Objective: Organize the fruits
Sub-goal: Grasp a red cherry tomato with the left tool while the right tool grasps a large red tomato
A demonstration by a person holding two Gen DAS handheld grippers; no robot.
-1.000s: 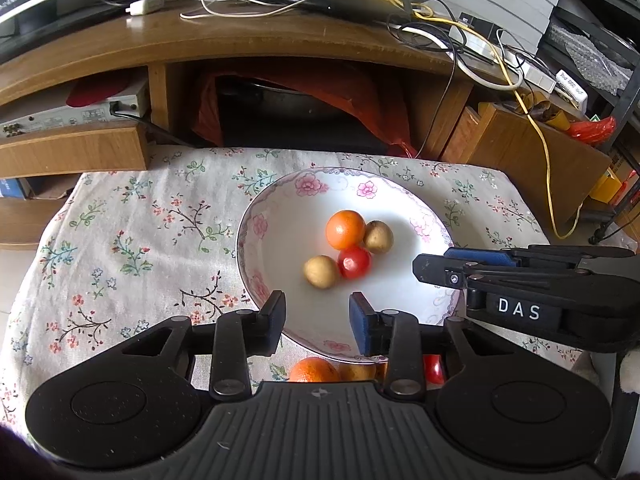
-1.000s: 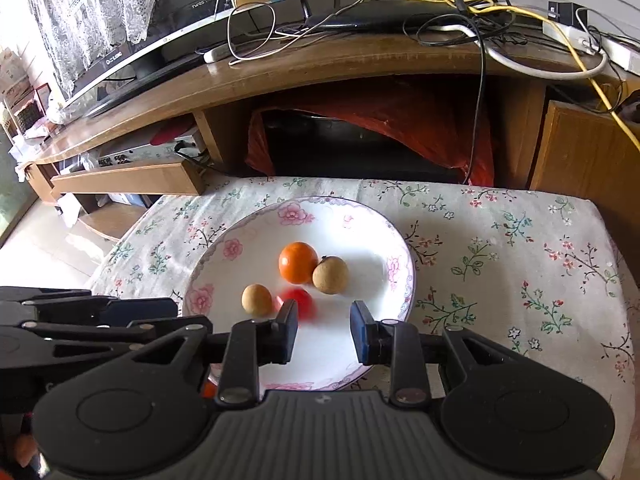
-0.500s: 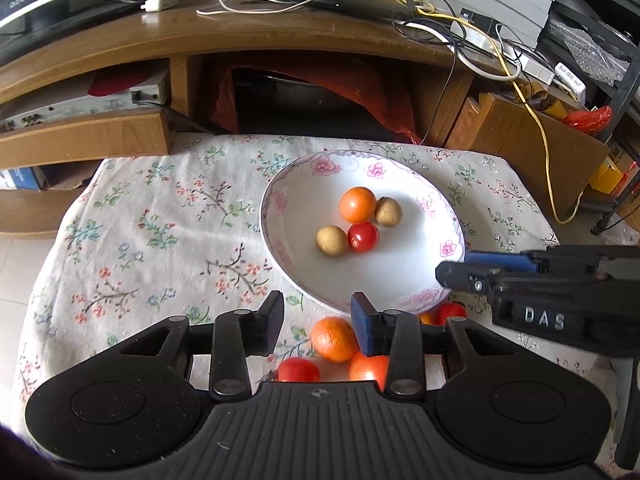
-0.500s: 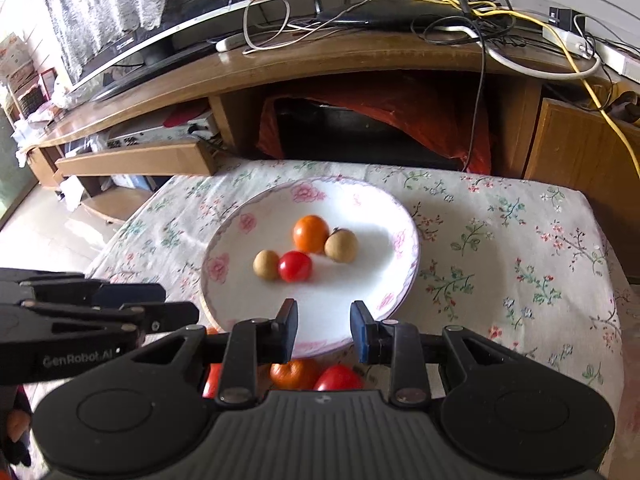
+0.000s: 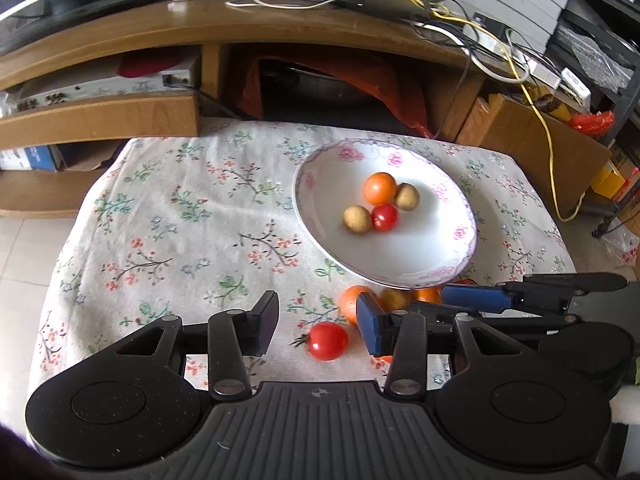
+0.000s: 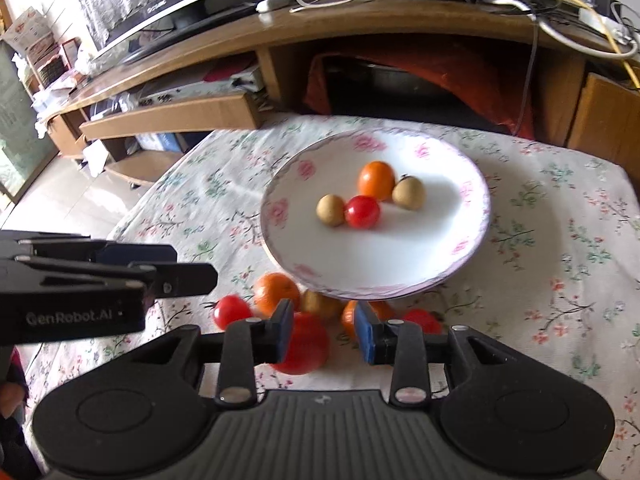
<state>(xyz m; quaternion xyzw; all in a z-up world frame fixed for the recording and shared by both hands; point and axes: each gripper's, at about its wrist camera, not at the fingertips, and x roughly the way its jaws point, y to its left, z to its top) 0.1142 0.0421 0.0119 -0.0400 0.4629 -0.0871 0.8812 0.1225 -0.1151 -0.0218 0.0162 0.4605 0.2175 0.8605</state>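
A white floral plate (image 5: 448,256) (image 6: 472,240) holds an orange (image 5: 379,188) (image 6: 375,180), a red tomato (image 5: 385,217) (image 6: 362,211) and two tan round fruits (image 5: 356,219) (image 6: 330,210). Loose fruits lie on the cloth in front of the plate: a small tomato (image 5: 328,341) (image 6: 231,311), an orange (image 5: 349,302) (image 6: 276,292), a large tomato (image 6: 306,346) and others partly hidden. My left gripper (image 5: 317,320) is open above the small tomato. My right gripper (image 6: 324,334) is open above the large tomato.
A floral tablecloth (image 5: 180,220) covers the low table. A wooden TV stand (image 5: 200,32) with cables, a set-top box and a red bag stands behind. A brown box (image 5: 540,148) is at the right. Tiled floor lies left.
Both grippers have pulled back from the plate toward the table's near edge and to the left. The loose fruits in front of the plate have come into view under the fingers.
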